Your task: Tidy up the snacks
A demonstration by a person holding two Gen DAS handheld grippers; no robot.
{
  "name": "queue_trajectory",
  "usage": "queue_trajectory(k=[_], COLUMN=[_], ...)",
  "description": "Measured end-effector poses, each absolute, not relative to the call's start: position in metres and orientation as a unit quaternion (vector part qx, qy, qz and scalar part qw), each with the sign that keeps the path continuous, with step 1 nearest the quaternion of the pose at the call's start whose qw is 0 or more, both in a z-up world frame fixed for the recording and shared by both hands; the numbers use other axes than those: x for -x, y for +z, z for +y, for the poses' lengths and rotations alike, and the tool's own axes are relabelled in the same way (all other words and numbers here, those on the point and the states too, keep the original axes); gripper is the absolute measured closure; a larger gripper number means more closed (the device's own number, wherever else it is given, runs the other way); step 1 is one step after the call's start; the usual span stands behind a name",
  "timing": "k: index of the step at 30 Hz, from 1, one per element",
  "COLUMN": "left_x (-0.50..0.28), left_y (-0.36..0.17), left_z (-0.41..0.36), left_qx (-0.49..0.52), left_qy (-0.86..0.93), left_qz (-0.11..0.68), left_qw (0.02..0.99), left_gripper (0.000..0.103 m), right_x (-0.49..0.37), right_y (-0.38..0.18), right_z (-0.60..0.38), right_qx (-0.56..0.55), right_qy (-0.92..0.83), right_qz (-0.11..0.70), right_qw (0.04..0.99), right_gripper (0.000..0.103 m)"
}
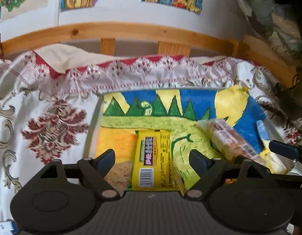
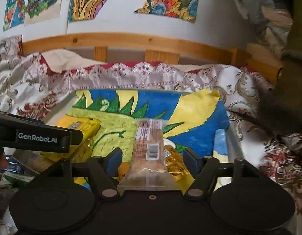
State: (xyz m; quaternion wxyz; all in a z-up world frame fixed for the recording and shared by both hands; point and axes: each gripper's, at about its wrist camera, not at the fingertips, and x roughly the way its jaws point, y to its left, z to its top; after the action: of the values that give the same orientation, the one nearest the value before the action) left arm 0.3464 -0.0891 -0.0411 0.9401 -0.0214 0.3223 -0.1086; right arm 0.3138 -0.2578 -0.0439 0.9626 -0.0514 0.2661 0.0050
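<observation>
Left gripper (image 1: pixel 152 159): jaws spread wide, both fingers clear of any object. A yellow snack packet (image 1: pixel 151 160) lies flat between the fingers, barcode end toward the camera, touching neither pad. The packet rests inside a shallow grey tray (image 1: pixel 92 129) on a painted sheet (image 1: pixel 151 105) showing green peaks, blue sky and yellow shapes. Right gripper (image 2: pixel 153 160): jaws likewise spread, with a clear-wrapped wafer bar (image 2: pixel 149 146) lying lengthwise in the gap; the bar's near end sits against the gripper body, and neither finger presses its sides. The bar carries a white barcode label and a brown printed panel. Just beside the bar on its right, a gold foil packet (image 2: pixel 176 166) lies partly beneath it. In the right wrist view, the yellow snack packet (image 2: pixel 82 125) appears at the left of the tray, partly behind the left gripper's black body marked GenRobot.AI. In the left wrist view, the wafer bar (image 1: pixel 229 139) lies at an angle on the tray's right side. The tray sits on a patterned cloth (image 1: pixel 53 125) with red floral motifs and a scalloped border. Behind the cloth runs a wooden rail (image 1: pixel 131 31) against a white wall bearing colourful drawings (image 2: pixel 166 0).
</observation>
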Motion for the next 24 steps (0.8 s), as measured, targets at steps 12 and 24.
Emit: queue_trajectory(k=[12, 24], left_x=[-0.265, -0.158], left_y=[0.008, 0.037], left_z=[-0.055, -0.025], left_qx=[0.057, 0.065], left_qy=[-0.062, -0.04], left_qz=[0.247, 0.188], left_qw=[0.965, 0.979], left_gripper=[0.001, 0.0], right_x=[-0.236, -0.14], right_y=[0.016, 0.049], right_z=[-0.273, -0.264], right_qx=[0.011, -0.018], right_qy=[0.002, 0.01], right_qz=[0.207, 0.16], right_qw=[0.978, 0.987], right_gripper=[0.001, 0.001])
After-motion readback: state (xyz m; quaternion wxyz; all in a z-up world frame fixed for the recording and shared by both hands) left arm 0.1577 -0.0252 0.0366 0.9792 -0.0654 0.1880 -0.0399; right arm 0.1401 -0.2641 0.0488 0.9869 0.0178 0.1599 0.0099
